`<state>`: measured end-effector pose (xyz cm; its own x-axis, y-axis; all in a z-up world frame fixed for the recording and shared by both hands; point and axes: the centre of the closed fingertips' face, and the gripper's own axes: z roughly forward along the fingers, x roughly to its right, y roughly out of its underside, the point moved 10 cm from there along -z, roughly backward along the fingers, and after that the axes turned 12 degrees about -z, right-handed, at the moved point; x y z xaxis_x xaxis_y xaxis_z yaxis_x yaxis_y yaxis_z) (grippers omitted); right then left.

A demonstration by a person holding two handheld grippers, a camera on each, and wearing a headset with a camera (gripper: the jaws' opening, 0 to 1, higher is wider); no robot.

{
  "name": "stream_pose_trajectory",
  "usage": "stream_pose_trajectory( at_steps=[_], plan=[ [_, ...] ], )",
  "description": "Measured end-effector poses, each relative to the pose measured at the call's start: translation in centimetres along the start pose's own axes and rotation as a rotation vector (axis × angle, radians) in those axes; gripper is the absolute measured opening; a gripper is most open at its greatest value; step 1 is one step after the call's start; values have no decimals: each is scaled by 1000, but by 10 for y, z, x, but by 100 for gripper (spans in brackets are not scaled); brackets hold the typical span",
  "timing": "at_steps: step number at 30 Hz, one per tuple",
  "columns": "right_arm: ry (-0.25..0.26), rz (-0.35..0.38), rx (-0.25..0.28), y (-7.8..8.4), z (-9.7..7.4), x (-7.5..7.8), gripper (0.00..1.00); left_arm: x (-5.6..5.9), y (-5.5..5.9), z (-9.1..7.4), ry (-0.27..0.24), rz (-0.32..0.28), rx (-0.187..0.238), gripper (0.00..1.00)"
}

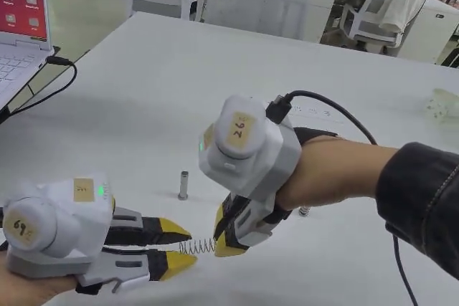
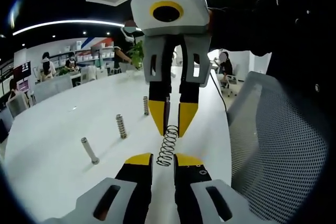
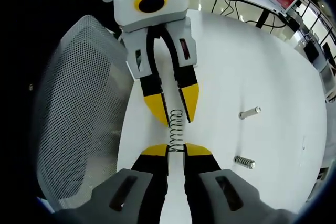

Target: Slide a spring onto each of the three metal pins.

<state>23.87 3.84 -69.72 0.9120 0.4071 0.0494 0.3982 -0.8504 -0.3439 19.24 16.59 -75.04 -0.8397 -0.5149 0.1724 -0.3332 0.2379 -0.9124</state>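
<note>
Spring (image 2: pixel 167 146): it is hanging in the air above the table (image 1: pixel 143 91), running straight from one pair of yellow tips to the other, on none of the pins.
Right gripper (image 3: pixel 177 150): its fingers (image 3: pixel 155 153) are pinching together on one end of the spring, with the last coils sitting right between the tips.
Left gripper (image 2: pixel 164 160): it is pointing tip to tip at the right one, with only the spring's length between them. Its fingers (image 2: pixel 139 159) are standing narrow around the spring's other end, and I cannot tell whether they are pressing on it or only framing it.
Bare pin (image 2: pixel 89 150): it is standing upright on the table, off to the left of the left fingers and well apart from them. In the head view it is just beyond the gap between the two grippers.
Nearer loaded pin (image 2: pixel 122 126): it is standing past the bare pin, carrying a coil around it.
Farther loaded pin (image 2: pixel 146 105): it is standing farther out, just left of the right fingers' tips in the left gripper view, and it also looks wrapped in a coil.
Mesh chair (image 2: pixel 278 145): it is sitting at the table's edge, on the right of the left fingers.
Laptop (image 1: pixel 18 26): it is sitting open far beyond the left gripper, at the table's far left corner.
</note>
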Motion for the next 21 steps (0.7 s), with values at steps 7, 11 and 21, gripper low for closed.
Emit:
stream_pose_trajectory(
  at_steps=[7, 11, 21],
  plan=[
    [0, -4, 0, -1, 0, 1, 8, 0, 1, 1, 4, 12, -9, 3],
    [1, -8, -1, -1, -1, 1, 8, -1, 1, 1, 6, 18, -11, 3],
    [2, -13, 1, 0, 2, 2, 8, 0, 2, 0, 4, 9, -9, 2]
  ],
)
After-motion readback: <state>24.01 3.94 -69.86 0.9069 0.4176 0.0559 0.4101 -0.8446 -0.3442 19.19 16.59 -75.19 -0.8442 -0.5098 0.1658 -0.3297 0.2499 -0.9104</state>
